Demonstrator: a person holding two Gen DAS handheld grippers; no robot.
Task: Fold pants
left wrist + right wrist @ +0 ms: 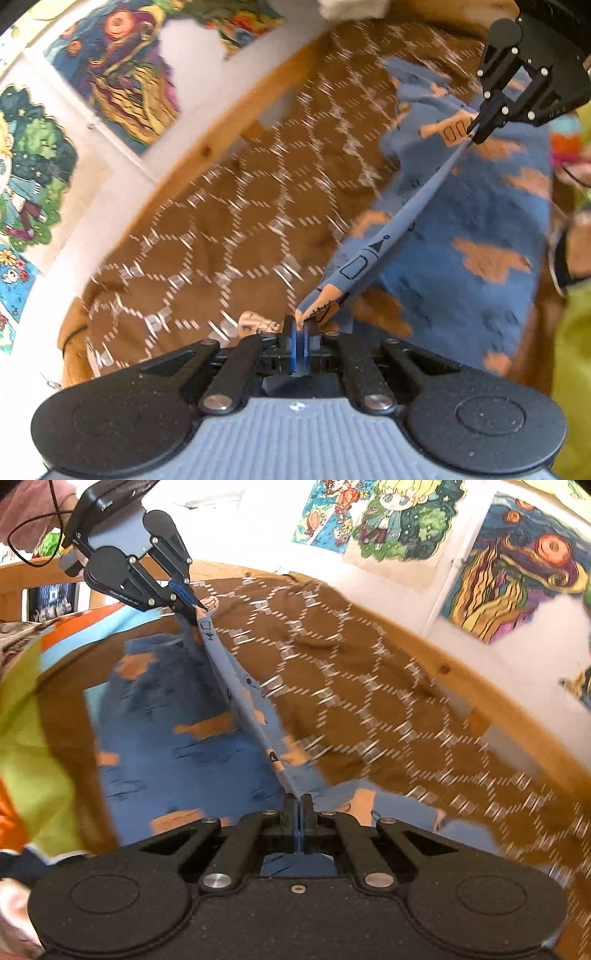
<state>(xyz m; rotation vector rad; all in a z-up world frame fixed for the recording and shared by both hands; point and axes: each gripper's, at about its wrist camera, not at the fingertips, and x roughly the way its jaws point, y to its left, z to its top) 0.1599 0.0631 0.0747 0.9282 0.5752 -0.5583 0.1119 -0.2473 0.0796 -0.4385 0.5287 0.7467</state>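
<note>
Blue pants (461, 229) with orange patches hang over a brown bedspread, their top edge pulled taut between both grippers. In the left wrist view my left gripper (300, 325) is shut on one end of that edge, and the right gripper (478, 131) pinches the other end at the upper right. From the right wrist, my right gripper (298, 801) is shut on the pants (177, 746) edge, with the left gripper (197, 607) clamping the far end at the upper left. Most of the fabric hangs blurred below the edge.
The brown bedspread (221, 229) with a white hexagon pattern covers the bed, bounded by a wooden frame (461, 686). Colourful posters (517, 565) hang on the white wall behind. A lime-green and orange cloth (33, 746) lies beside the pants.
</note>
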